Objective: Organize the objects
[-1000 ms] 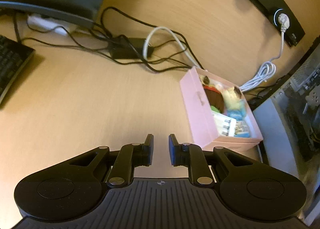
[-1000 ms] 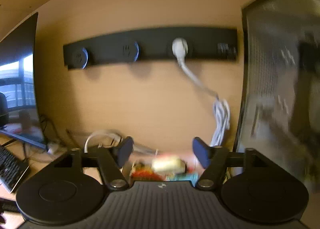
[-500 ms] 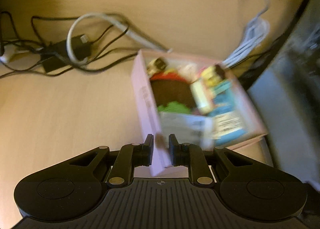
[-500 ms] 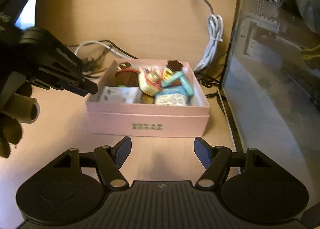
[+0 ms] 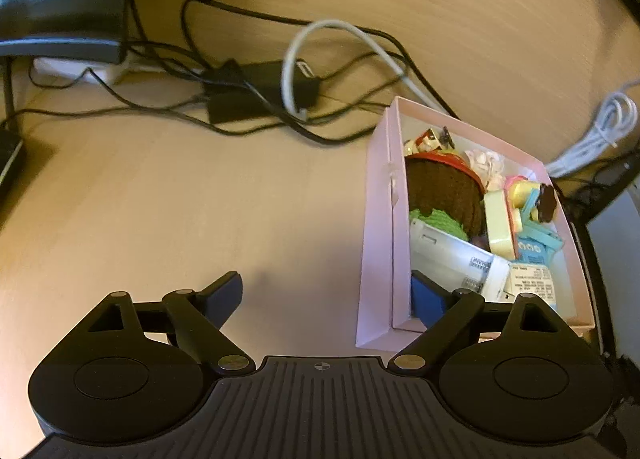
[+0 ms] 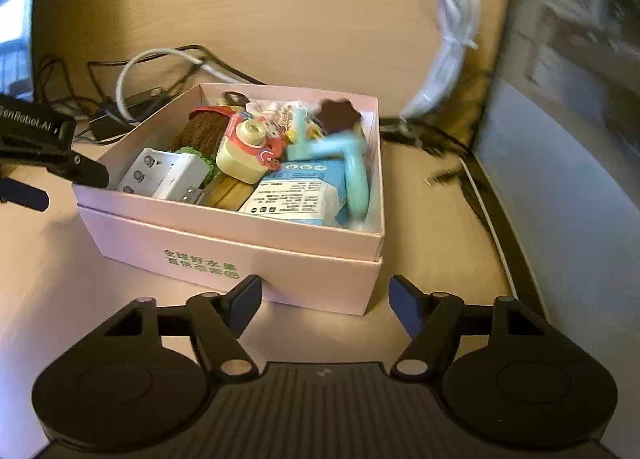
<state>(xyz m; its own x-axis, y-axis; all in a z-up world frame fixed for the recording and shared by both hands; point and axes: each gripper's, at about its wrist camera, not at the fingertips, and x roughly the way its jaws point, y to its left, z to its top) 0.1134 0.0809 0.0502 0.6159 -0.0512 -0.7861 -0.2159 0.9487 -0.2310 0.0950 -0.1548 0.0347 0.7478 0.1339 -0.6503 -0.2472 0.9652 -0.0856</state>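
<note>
Both views are dim and warm, with an orange-yellow cast over the wooden desk [image 5: 168, 195]. The brightest patch is the cold bluish monitor [image 6: 12, 35] at the left edge of the right wrist view, nearly blown out. Soft shadows fall beside the pink box [image 6: 256, 255] and under the gripper fingers [image 5: 224, 295]. Fisheye distortion bends the desk's back edge and the cables [image 5: 248, 99] toward the frame borders. Motion blur smears the white coiled cable [image 6: 452, 47] and the computer case [image 6: 568, 71] on the right; the box contents are slightly soft. Colour noise grains the darker areas.
</note>
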